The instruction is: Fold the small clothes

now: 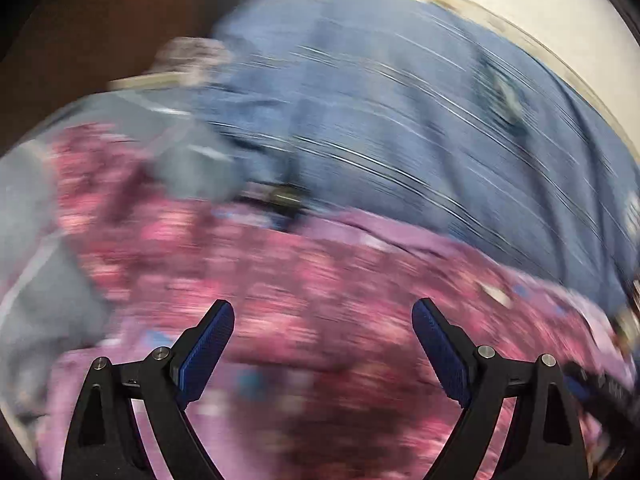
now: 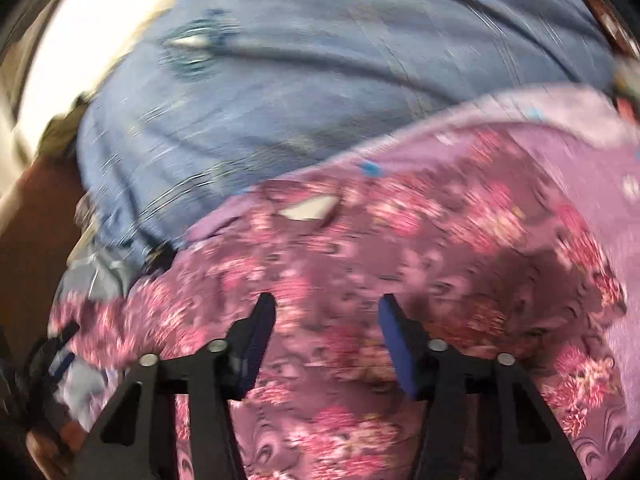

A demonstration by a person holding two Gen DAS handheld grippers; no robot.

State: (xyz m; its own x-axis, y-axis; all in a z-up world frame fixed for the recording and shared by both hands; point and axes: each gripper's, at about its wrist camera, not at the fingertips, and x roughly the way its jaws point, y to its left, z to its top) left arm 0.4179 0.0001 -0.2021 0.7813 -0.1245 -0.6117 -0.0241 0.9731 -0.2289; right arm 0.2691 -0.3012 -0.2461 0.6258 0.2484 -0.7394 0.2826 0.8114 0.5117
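While both views are smeared by blur, the layout reads fine: a blue garment (image 1: 400, 120) lies spread at the far side, and the pink floral cloth (image 1: 320, 300) covers the near side, its edge overlapping the blue one. Left gripper (image 1: 323, 320) hangs over the floral cloth with jaws spread wide, nothing between the pads. Right gripper (image 2: 328, 312) is also over the floral cloth (image 2: 400, 240), jaws parted, gripping nothing; a grey piece (image 1: 180, 152) sits off left.
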